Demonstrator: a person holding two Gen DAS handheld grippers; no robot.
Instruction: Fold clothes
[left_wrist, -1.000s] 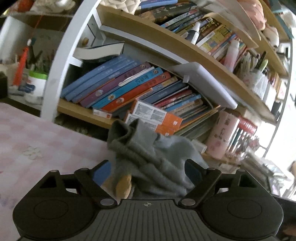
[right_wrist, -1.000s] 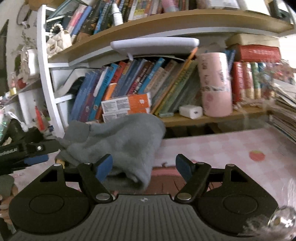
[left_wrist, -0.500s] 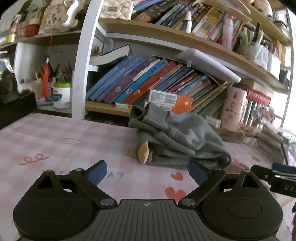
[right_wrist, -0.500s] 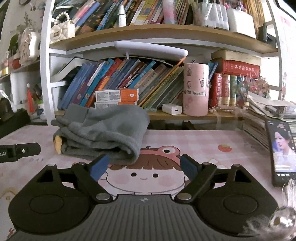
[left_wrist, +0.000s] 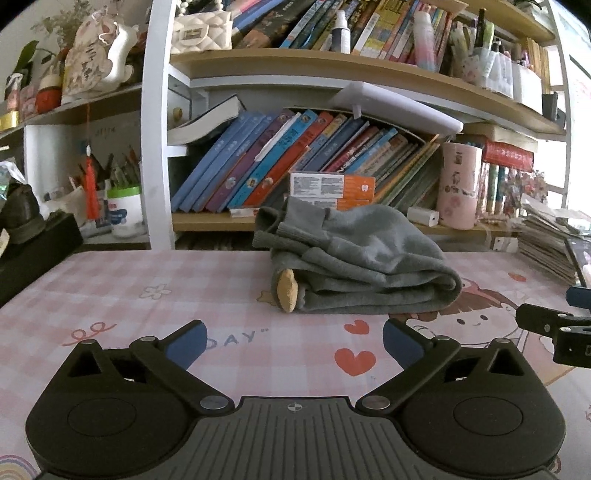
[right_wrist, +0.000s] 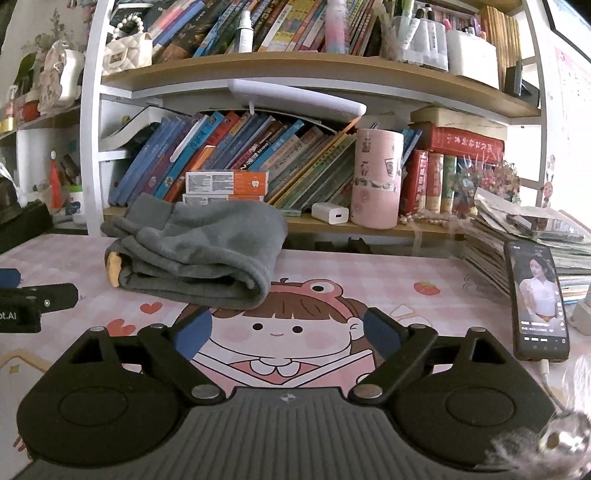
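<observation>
A grey knit garment (left_wrist: 354, 266) lies folded in a thick bundle on the pink cartoon desk mat (left_wrist: 147, 314), with a tan patch at its left end. In the right wrist view the same garment (right_wrist: 199, 254) sits left of centre. My left gripper (left_wrist: 293, 343) is back from the bundle, its jaws opening wide with nothing between them. My right gripper (right_wrist: 286, 330) is also clear of the cloth, its jaws opening and empty. Each gripper shows at the edge of the other's view.
A crowded bookshelf (left_wrist: 295, 173) stands right behind the garment. A phone (right_wrist: 537, 299) with a lit screen leans on a paper stack (right_wrist: 517, 240) at the right. A pink cup (right_wrist: 376, 181) and a white charger (right_wrist: 330, 212) sit on the low shelf. A black box (left_wrist: 33, 247) is at the left.
Both grippers let go of the garment and drew back from it. Their jaws spread wider. The bundle now rests on the mat by itself.
</observation>
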